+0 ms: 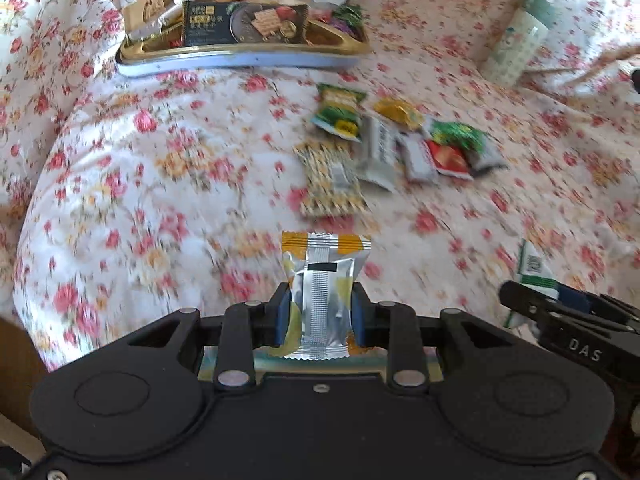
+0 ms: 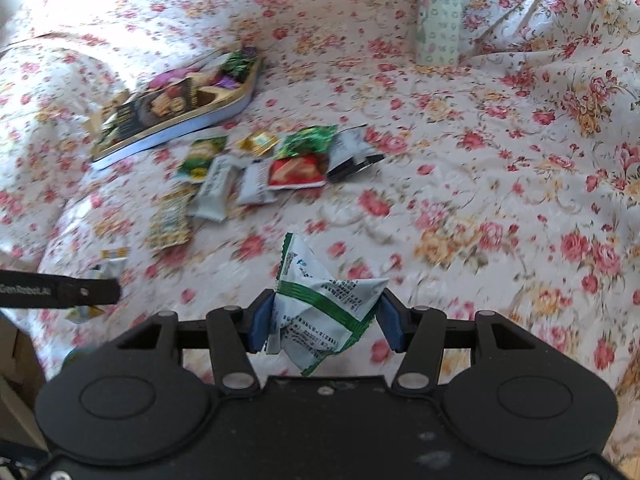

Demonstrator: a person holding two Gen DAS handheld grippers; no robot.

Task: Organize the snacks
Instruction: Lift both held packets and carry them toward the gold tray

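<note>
My left gripper (image 1: pixel 320 312) is shut on a silver and yellow snack packet (image 1: pixel 322 280), held above the floral cloth. My right gripper (image 2: pixel 325 320) is shut on a crumpled white and green snack packet (image 2: pixel 324 312); it also shows at the right of the left wrist view (image 1: pixel 532 276). A pile of several loose snack packets (image 1: pixel 384 148) lies ahead on the cloth, also seen in the right wrist view (image 2: pixel 256 168). A shallow tin tray (image 1: pixel 240 58) holding a dark cracker box (image 1: pixel 244 24) and more snacks sits at the back left, also in the right wrist view (image 2: pixel 180 124).
A pale patterned cup with a green lid (image 2: pixel 438 16) stands at the back, also in the left wrist view (image 1: pixel 516 40). The floral cloth (image 2: pixel 500 200) is rumpled at the right. The left gripper's arm (image 2: pixel 60 292) crosses the left edge of the right wrist view.
</note>
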